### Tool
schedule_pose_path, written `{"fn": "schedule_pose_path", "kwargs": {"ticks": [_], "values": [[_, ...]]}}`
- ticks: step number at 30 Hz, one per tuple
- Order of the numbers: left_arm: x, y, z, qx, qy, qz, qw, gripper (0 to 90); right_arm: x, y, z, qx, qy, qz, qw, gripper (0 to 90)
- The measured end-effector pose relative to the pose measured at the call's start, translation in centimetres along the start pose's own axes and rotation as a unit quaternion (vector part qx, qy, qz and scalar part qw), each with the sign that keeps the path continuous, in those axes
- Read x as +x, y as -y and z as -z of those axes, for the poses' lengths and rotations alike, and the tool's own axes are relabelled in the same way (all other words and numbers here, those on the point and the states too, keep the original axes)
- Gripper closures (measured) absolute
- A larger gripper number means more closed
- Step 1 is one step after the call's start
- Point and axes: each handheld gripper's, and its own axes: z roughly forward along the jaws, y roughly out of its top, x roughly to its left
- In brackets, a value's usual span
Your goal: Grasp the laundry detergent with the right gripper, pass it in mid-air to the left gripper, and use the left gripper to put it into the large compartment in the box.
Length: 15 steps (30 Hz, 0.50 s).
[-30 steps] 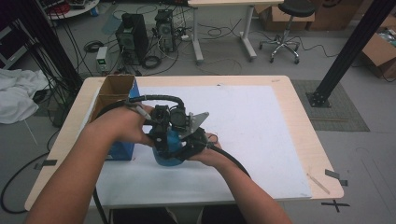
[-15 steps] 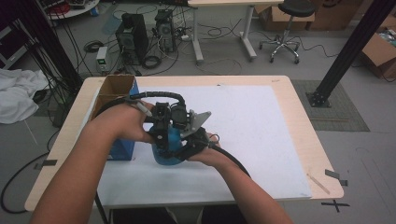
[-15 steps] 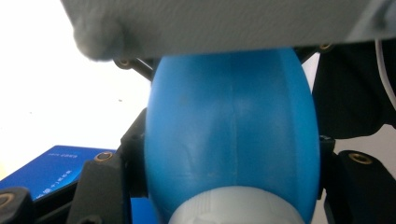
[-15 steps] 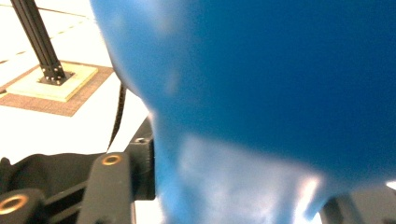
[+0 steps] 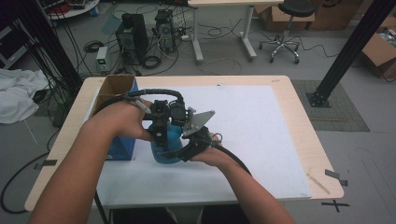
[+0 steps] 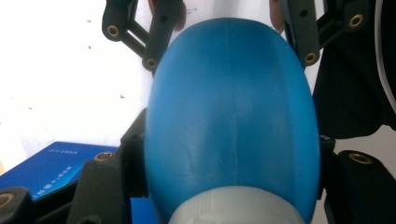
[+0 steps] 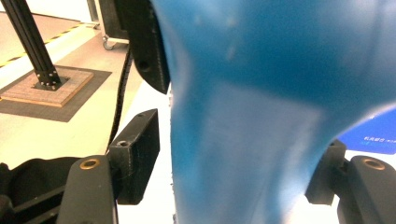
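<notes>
**Blue bottle may tip as right grip loosens**

The blue bottle (image 5: 167,145) stands on the white sheet (image 5: 261,140) of the tabletop, just right of the blue box (image 5: 122,145). Left gripper (image 5: 161,140) has its fingers clamped on the bottle's body. Right gripper (image 5: 180,154) has just been opening; its fingers sit narrow around the bottle, w/ a gap at one side.

Risk, in my judgement: if the left hand lets go too, or pulls sideways, the bottle can lean & fall toward the box, bc only one grip carries it.

Left gripper view shows the bottle's (image 6: 231,121) pale neck; high view hides it. Right gripper view shows the gap beside its finger (image 7: 137,154).
</notes>
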Motion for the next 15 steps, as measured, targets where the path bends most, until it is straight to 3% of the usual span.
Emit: {"fn": "schedule_pose_path", "kwargs": {"ticks": [11,12,15], "values": [[0.1,0.1,0.4,0.003,0.002,0.001,1.0000,39.2,0.0,0.1,0.6,-0.007,-0.003,0.004,1.0000,19.0],[0.1,0.1,0.4,0.003,0.003,0.003,1.0000,39.2,0.0,0.1,0.9,-0.005,-0.003,-0.001,1.0000,14.6],[0.3,0.5,0.9,0.006,0.004,0.012,0.9999,39.2,0.0,0.0,1.6,-0.002,-0.001,-0.001,1.0000,12.3]]}}
